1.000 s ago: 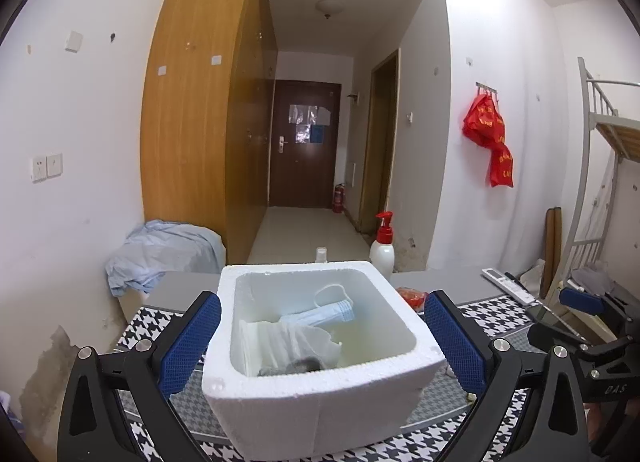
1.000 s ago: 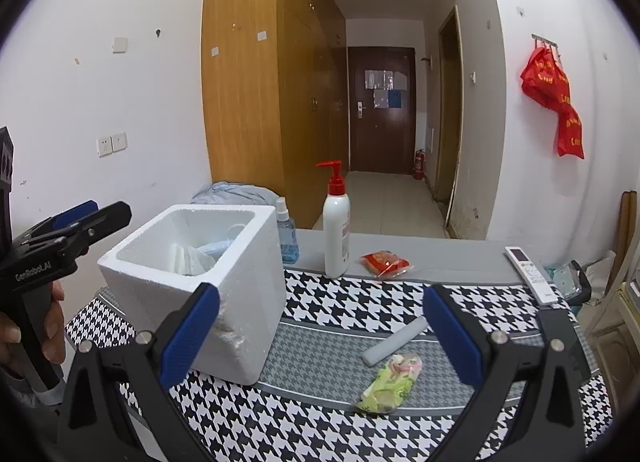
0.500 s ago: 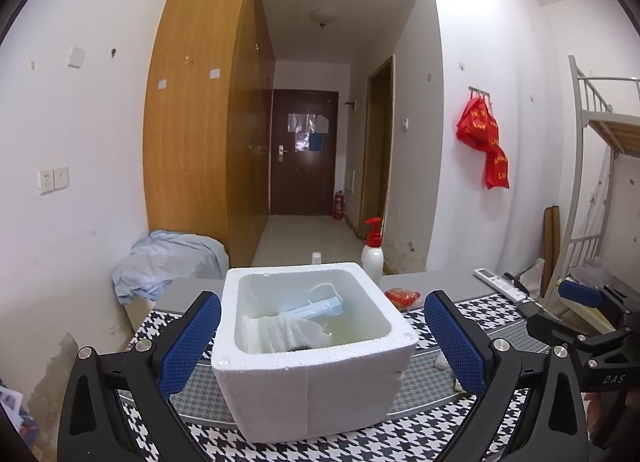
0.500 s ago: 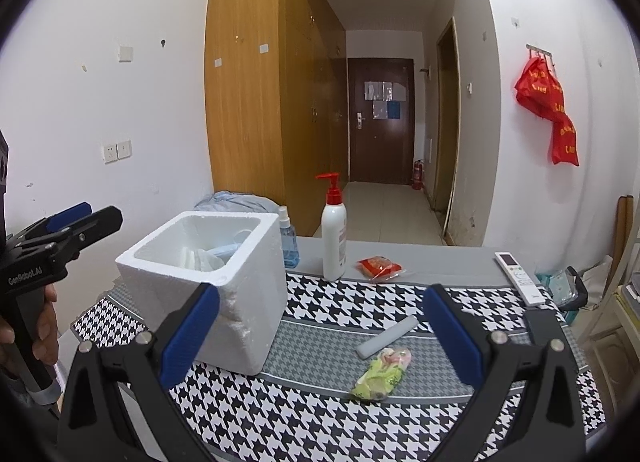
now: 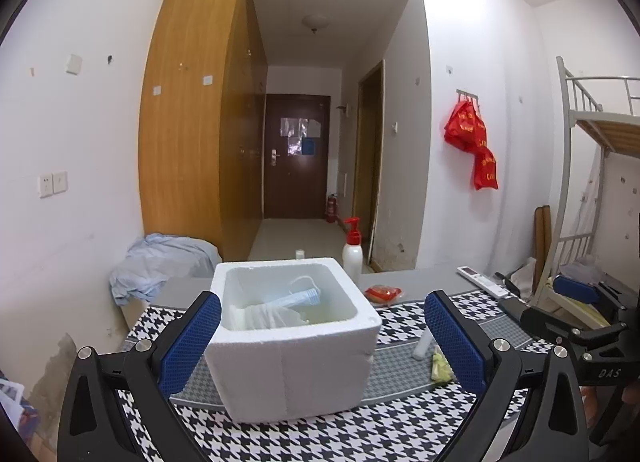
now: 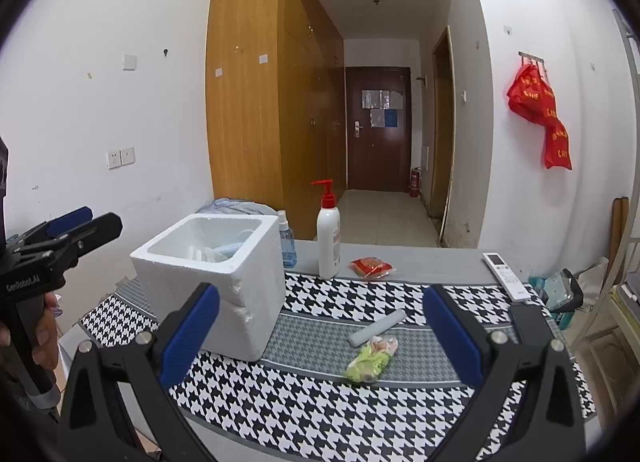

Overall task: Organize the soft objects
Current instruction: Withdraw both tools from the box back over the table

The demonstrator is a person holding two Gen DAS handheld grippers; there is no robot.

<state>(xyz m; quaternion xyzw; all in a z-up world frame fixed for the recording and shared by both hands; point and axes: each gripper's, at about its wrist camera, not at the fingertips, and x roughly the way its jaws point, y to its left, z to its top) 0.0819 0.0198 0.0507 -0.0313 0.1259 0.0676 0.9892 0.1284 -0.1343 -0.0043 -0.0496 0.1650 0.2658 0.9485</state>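
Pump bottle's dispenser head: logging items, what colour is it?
Red, on a white pump bottle; clearest in the right wrist view.

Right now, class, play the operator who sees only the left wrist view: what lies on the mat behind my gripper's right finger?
Observer: A green packet lies flat on the mat, to the right of the foam box.
Operator: Is anything next to it?
Observer: A white stick lies just beyond its far end. I cannot tell whether they touch.
Operator: Behind the box I see only a small white cap. What is it?
Observer: It tops a small spray bottle of blue liquid, which stands upright between the box and the pump bottle.
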